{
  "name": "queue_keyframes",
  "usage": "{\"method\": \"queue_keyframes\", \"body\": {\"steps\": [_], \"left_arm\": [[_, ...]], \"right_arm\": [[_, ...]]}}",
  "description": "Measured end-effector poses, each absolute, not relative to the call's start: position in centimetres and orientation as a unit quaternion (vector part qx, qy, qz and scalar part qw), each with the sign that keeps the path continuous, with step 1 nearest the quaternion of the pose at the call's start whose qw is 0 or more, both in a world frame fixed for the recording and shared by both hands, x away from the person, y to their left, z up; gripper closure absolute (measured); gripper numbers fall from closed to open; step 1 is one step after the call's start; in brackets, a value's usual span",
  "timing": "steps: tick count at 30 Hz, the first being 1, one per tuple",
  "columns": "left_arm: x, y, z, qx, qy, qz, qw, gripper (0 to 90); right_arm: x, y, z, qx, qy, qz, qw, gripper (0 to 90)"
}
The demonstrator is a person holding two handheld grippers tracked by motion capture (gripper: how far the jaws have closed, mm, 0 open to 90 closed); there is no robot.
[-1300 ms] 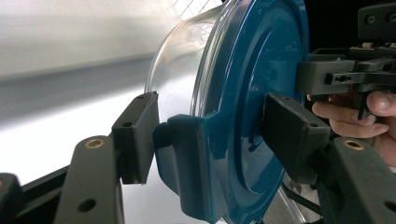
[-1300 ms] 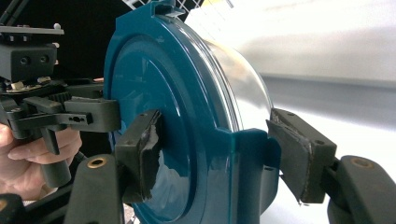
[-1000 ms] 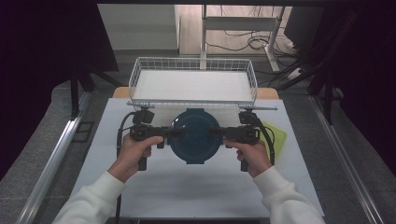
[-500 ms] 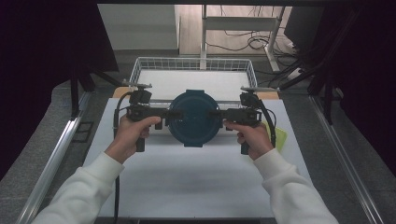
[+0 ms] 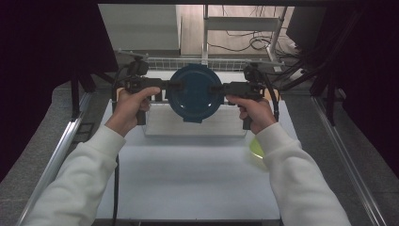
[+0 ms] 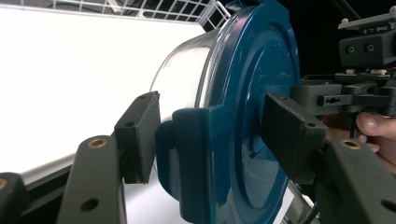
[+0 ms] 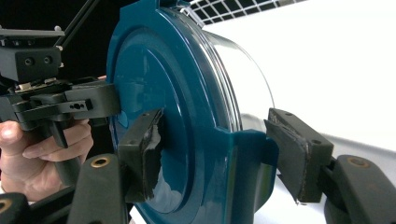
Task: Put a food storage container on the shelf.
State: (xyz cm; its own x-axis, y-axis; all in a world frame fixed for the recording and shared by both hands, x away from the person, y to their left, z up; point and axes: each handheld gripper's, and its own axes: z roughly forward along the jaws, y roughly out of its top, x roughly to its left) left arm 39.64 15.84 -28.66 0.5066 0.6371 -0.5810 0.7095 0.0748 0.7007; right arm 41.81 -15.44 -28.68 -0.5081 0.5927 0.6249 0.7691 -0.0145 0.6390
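A round clear container with a dark blue lid (image 5: 194,92) hangs in the air between both grippers, lid facing the camera, over the wire basket. My left gripper (image 5: 175,87) is shut on the latch tab at its left edge; in the left gripper view the pads (image 6: 140,135) clamp the tab and lid (image 6: 243,93). My right gripper (image 5: 215,88) is shut on the opposite tab; in the right gripper view one pad (image 7: 142,149) presses the lid top (image 7: 154,79) and the other the tab's back.
A white-lined wire basket (image 5: 155,62) stands at the far side of the white table (image 5: 188,174), below the container. A yellow-green object (image 5: 256,148) lies on the table, partly hidden by the right forearm. Dark frame rails run along both sides.
Both hands have risen and moved away from the person with the container between them, from low over the table to above the wire basket. The grip looks unchanged.
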Motion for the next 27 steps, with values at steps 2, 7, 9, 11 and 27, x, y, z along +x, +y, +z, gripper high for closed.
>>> {"method": "queue_keyframes", "body": {"steps": [2,7,9,11,27], "left_arm": [[40.3,15.9,-28.6,0.677,0.498,-0.035,0.540,39.1],[41.9,15.9,-28.3,0.675,0.502,-0.033,0.539,39.2],[42.7,16.0,-28.3,0.675,0.503,-0.036,0.538,39.2],[43.3,16.0,-28.3,0.670,0.506,-0.039,0.541,39.2],[46.9,16.3,-30.1,0.660,0.522,-0.064,0.536,38.9]], "right_arm": [[42.5,-15.4,-28.5,-0.492,-0.694,-0.520,0.084,37.9],[44.3,-15.4,-28.3,-0.498,-0.687,-0.521,0.092,37.9],[45.0,-15.4,-28.2,-0.501,-0.686,-0.520,0.093,37.9],[45.6,-15.4,-28.0,-0.502,-0.686,-0.519,0.091,37.9],[49.5,-15.1,-28.7,-0.520,-0.682,-0.505,0.098,38.3]]}}
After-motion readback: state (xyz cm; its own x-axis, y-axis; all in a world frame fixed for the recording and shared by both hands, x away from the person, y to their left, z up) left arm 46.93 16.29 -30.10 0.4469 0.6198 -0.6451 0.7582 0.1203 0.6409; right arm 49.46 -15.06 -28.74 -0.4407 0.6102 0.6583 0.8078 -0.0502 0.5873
